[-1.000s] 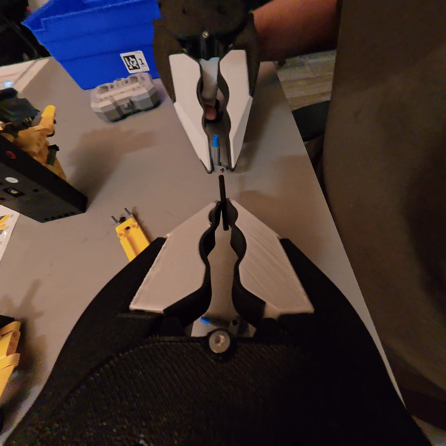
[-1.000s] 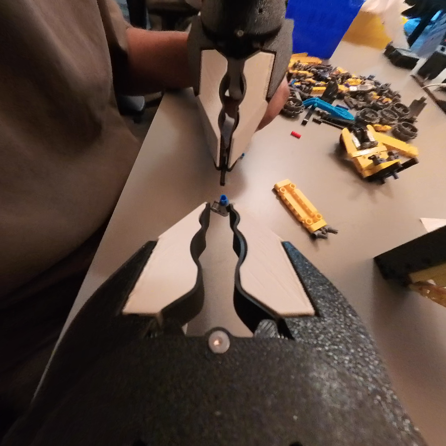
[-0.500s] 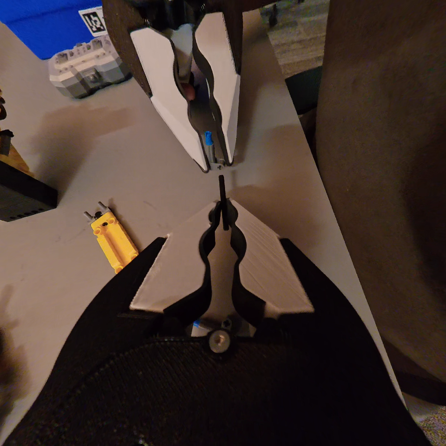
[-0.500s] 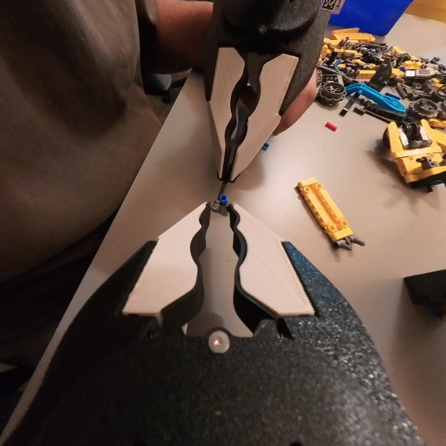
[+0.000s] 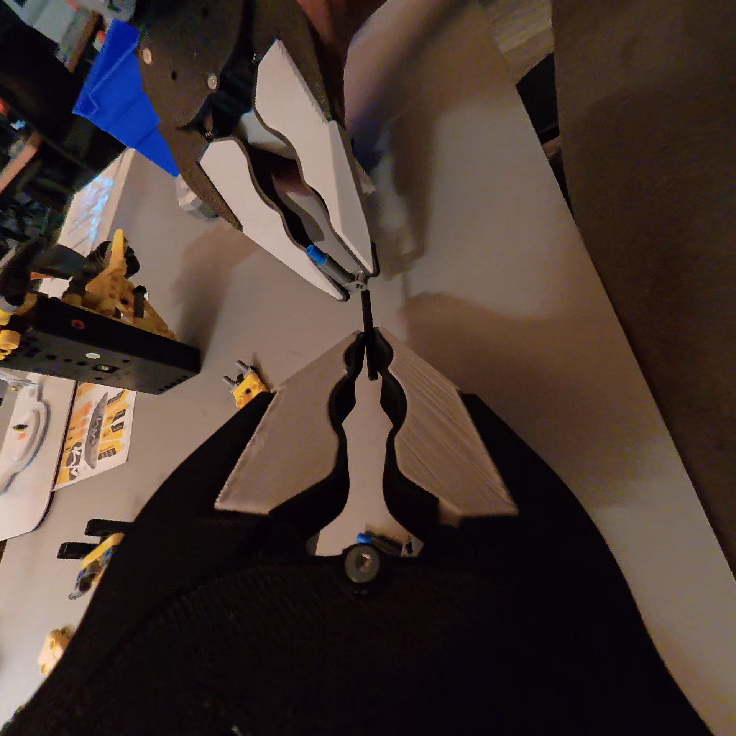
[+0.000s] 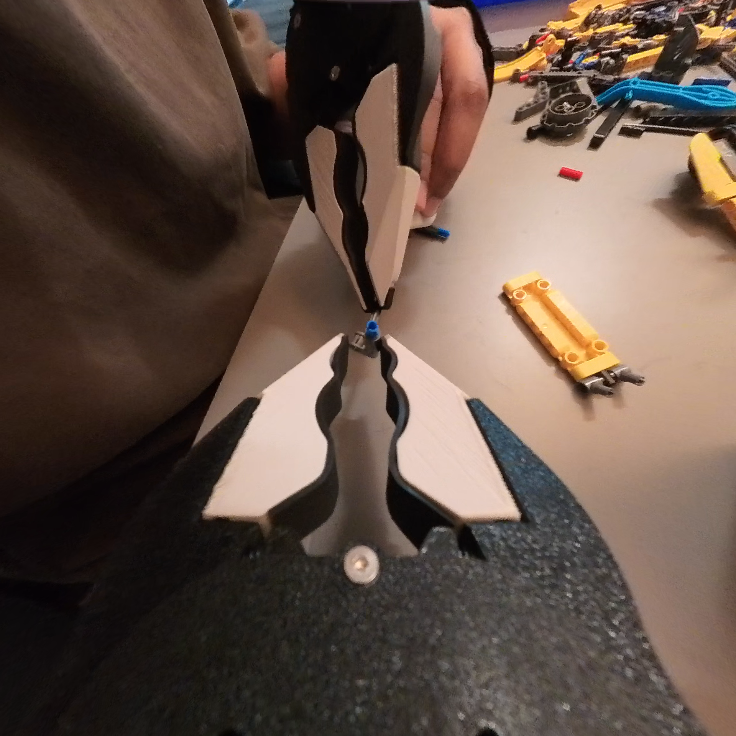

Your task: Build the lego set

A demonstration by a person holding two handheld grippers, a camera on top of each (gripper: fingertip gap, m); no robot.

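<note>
In the left wrist view my left gripper [image 5: 368, 338] is shut on a thin black axle [image 5: 367, 314] that points forward. My right gripper [image 5: 356, 284] faces it from above, tilted, shut on a small grey connector with a blue pin [image 5: 332, 266]. The axle's tip meets the connector's end. In the right wrist view my right gripper [image 6: 361, 344] holds the grey connector with the blue pin [image 6: 365, 339] at its fingertips. My left gripper [image 6: 378, 306] comes down onto it, held by a hand [image 6: 454, 99]. Both hover above the grey table [image 6: 498, 458] near its edge.
A yellow plate part [image 6: 557, 322], a red piece [image 6: 570, 172], a loose blue-tipped pin [image 6: 434, 232] and a pile of yellow, black and blue parts [image 6: 597, 79] lie to the right. A black box [image 5: 91, 350], a printed sheet [image 5: 95, 434] and a blue bin [image 5: 119, 103] are on the left. The person's torso [image 5: 657, 199] borders the table edge.
The two grippers have closed the gap: the axle tip was apart from the connector and now touches it. The right gripper has tilted and both have shifted over the table.
</note>
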